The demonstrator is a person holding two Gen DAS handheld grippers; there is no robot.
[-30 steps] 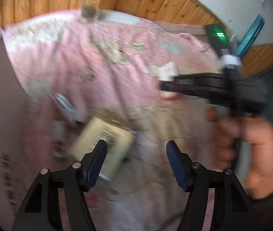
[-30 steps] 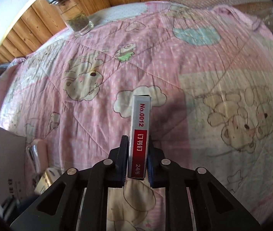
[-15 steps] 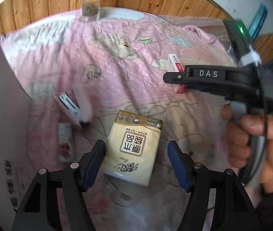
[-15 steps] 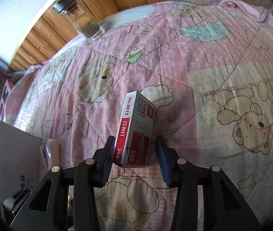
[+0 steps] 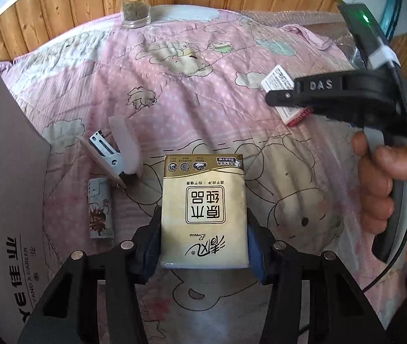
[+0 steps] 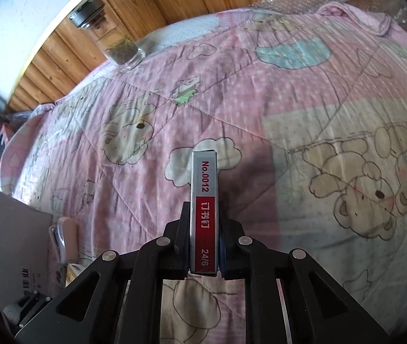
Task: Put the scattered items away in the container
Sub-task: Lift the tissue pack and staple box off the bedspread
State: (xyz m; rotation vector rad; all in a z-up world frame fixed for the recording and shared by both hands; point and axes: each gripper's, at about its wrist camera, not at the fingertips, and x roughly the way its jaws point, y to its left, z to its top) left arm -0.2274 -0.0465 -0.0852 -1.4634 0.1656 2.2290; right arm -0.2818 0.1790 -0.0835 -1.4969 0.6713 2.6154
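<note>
A grey cardboard box (image 5: pixel 5 189) with printed lettering stands at the left edge of the pink cartoon quilt (image 5: pixel 192 91); its inside cannot be seen from either view. At the far edge by the wooden wall stands a glass jar (image 5: pixel 135 5) with greenish dried matter in its bottom. The left gripper (image 5: pixel 203 238) has its jaws pressed against both sides of a beige tissue pack (image 5: pixel 203 212), which lies on the quilt. Left of it lie a pink stapler (image 5: pixel 117 152) and a small printed lighter (image 5: pixel 100 209). The right gripper (image 6: pixel 205 246), gripped by a hand (image 5: pixel 387 189), clamps a red and silver staple box (image 6: pixel 205 215) edge-up, narrow jaws tight on it, above the quilt.
</note>
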